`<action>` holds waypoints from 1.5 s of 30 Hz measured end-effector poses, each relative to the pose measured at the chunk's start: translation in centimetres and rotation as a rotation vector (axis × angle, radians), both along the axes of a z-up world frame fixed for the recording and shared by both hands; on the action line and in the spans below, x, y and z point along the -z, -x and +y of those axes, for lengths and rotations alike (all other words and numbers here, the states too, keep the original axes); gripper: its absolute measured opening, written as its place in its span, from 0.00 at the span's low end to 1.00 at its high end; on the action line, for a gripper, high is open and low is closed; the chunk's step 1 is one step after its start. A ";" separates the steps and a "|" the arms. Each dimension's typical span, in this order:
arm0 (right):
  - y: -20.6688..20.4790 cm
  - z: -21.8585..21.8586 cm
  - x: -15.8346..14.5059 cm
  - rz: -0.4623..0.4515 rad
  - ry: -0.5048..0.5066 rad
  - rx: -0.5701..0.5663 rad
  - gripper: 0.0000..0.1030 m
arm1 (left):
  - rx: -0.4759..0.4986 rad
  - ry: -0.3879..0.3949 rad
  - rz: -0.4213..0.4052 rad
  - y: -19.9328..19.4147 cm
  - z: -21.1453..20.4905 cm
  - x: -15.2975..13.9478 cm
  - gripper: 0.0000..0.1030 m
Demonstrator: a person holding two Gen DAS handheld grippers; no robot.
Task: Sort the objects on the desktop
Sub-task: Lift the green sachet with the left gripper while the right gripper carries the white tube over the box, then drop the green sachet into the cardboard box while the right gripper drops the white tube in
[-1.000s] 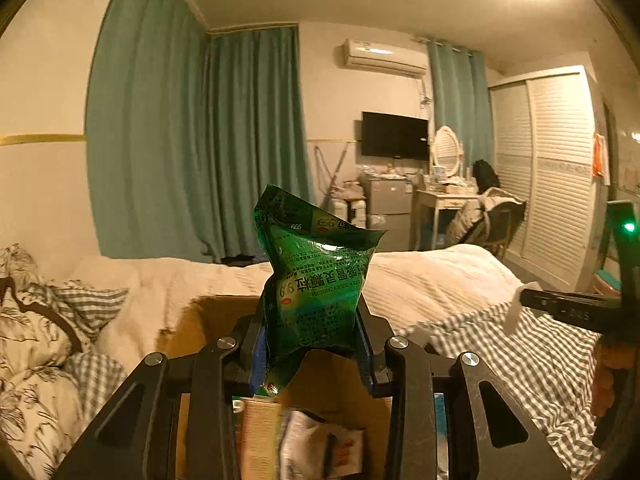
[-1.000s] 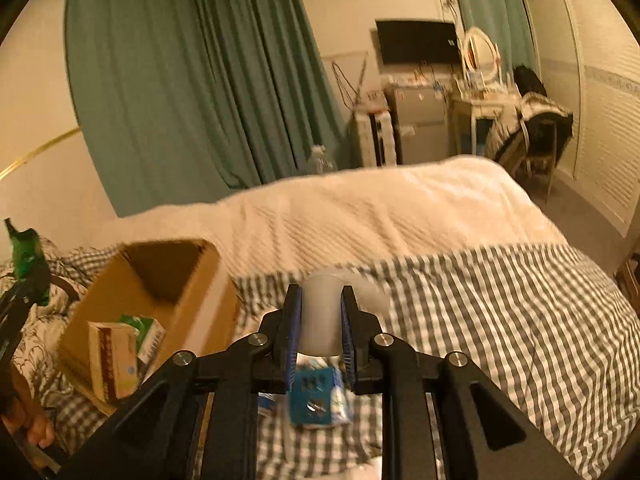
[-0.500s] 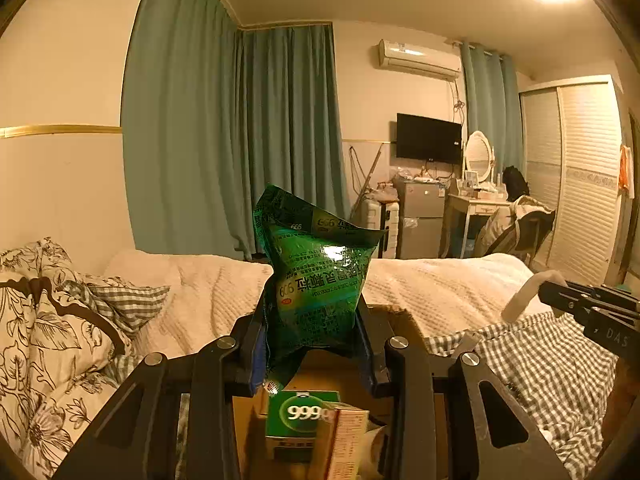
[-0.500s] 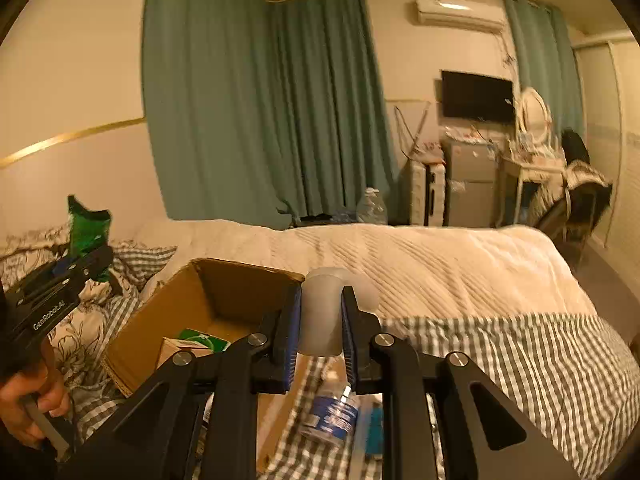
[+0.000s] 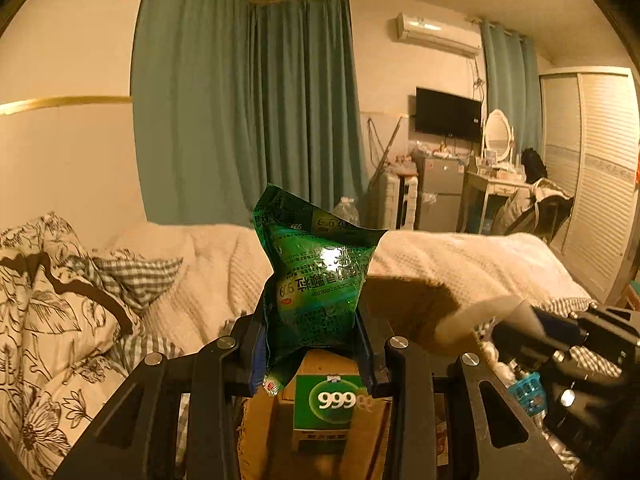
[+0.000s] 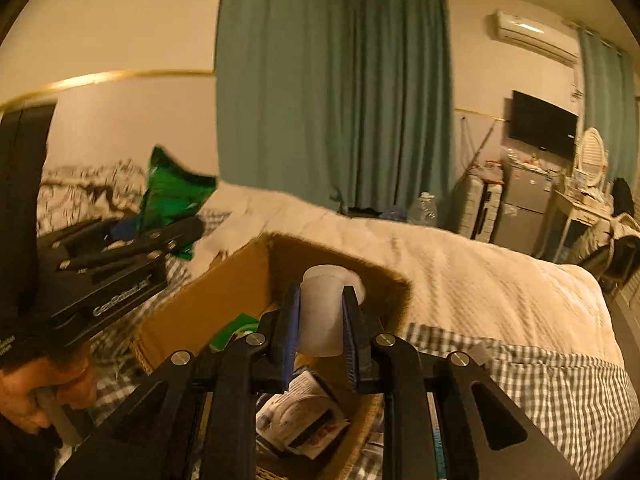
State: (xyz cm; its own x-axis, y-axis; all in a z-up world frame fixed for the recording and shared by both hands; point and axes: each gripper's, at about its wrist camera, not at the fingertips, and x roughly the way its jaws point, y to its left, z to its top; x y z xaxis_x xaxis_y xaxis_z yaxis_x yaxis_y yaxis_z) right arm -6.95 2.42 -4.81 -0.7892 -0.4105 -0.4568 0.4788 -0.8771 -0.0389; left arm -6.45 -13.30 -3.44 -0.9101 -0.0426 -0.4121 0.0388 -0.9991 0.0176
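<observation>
My left gripper (image 5: 314,344) is shut on a shiny green medicine bag (image 5: 316,276) and holds it upright over an open cardboard box (image 5: 404,300). A green 999 carton (image 5: 330,404) lies in the box below it. My right gripper (image 6: 320,320) is shut on a frosted white plastic cup (image 6: 324,308), held over the same box (image 6: 224,300). The left gripper with the green bag (image 6: 172,192) shows at the left of the right wrist view. The right gripper with the cup (image 5: 480,312) shows at the right of the left wrist view.
The box sits on a bed with a checked sheet (image 6: 560,380) and a cream blanket (image 6: 480,280). Leaflets and packets (image 6: 300,416) lie in the box. Floral pillows (image 5: 44,300) are at the left. A water bottle (image 5: 528,392) lies beside the box.
Both grippers have moved over the cardboard box with their loads. The right gripper swung left toward the box and now sits close to the left gripper.
</observation>
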 end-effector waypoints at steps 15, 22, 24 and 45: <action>2.8 -1.8 5.7 -0.149 -0.106 -0.032 0.19 | 0.009 0.004 -0.190 4.3 -0.6 4.9 0.38; 2.5 -2.3 5.7 -0.134 -0.125 -0.021 0.48 | 0.031 0.033 -0.203 4.1 0.4 5.0 0.61; 2.3 -2.0 5.3 -0.116 -0.129 -0.008 0.48 | 0.041 0.030 -0.184 3.7 0.6 4.5 0.65; -2.3 5.5 -2.2 0.070 -0.010 0.169 0.84 | 0.026 -0.037 0.024 -2.3 1.6 -2.6 1.00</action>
